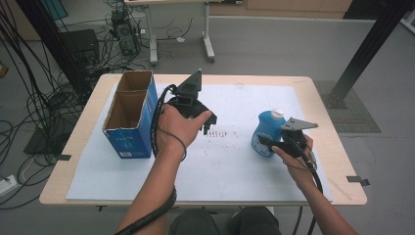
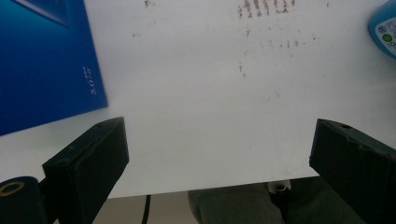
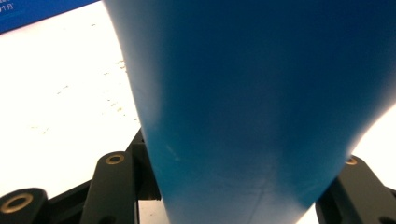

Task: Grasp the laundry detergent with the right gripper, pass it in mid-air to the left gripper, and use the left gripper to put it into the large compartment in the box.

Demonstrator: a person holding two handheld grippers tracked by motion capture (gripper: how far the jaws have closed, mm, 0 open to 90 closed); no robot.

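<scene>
2 grippers are in your hands above the white sheet [image 1: 230, 161] that covers the wooden table [image 1: 323, 98]. Nearest to you on the right side, your right gripper [image 1: 268, 142] has its jaws pinched on the blue bottle [image 1: 266, 132], which stands upright on the sheet toward the right edge with its white cap [image 1: 277, 114] on top; in the right gripper view the bottle's blue wall [image 3: 252, 107] sits squarely between the 2 black jaws and presses against both. Your left gripper [image 1: 209, 126] hangs over the middle of the sheet, a little farther from you, with its jaws spread wide and nothing between them; the left gripper view looks down on bare sheet through the gap [image 2: 219, 158], with a patch of brown marks [image 2: 266, 9] beyond. Just left of that hand stands the open blue cardboard box [image 1: 129, 117], upright near the table's left edge, well apart from the bottle. Beyond the table, cables [image 1: 117, 34] lie on the grey floor.
</scene>
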